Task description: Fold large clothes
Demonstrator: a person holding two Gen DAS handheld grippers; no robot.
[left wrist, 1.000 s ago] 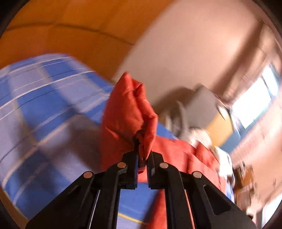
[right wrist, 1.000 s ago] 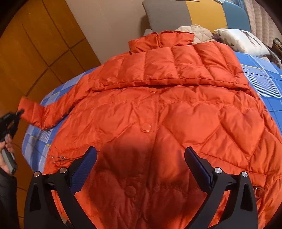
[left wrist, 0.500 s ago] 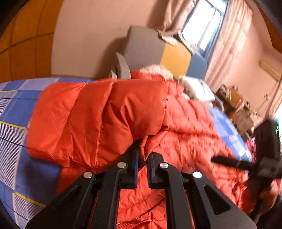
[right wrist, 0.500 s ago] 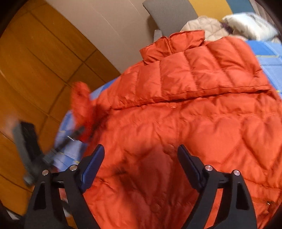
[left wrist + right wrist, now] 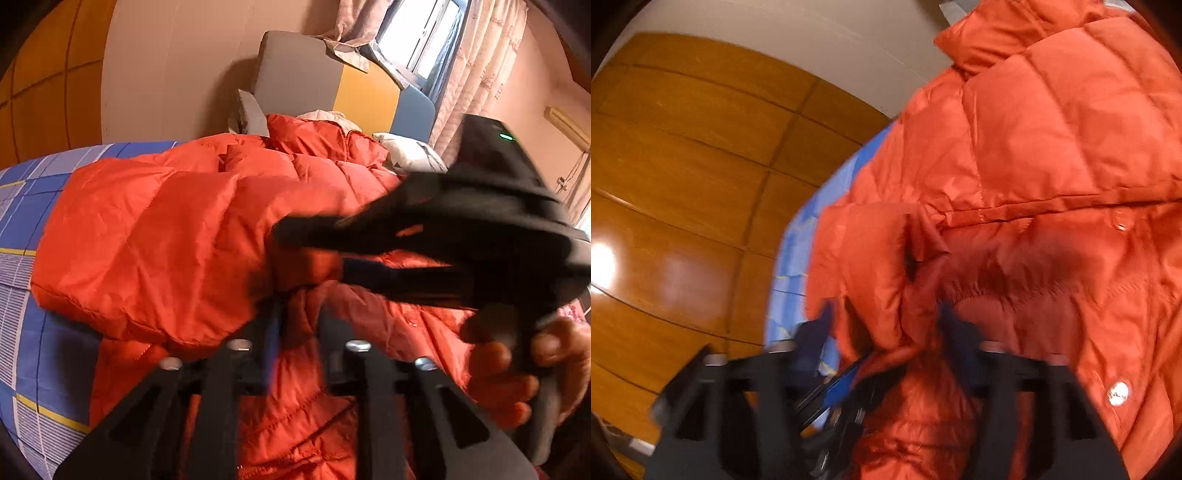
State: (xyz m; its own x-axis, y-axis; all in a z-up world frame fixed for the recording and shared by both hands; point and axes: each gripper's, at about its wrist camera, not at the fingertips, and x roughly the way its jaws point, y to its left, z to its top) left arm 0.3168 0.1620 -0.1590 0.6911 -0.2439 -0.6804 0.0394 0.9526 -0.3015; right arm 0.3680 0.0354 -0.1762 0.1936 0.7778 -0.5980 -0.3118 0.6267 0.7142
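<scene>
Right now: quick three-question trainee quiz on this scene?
1. True or false: the orange jacket lies on a blue checked sheet.
2. The headboard panels are: A) grey, yellow, blue; B) all white; C) red and green.
3. What fasteners show on the jacket's front?

Key: 1 true; 2 A; 3 snap buttons.

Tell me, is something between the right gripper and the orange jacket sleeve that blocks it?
Nothing visible does. The right gripper is closing with the folded sleeve of the orange jacket already between its jaws. The left gripper, beside it, is opening around the same cuff.
</scene>
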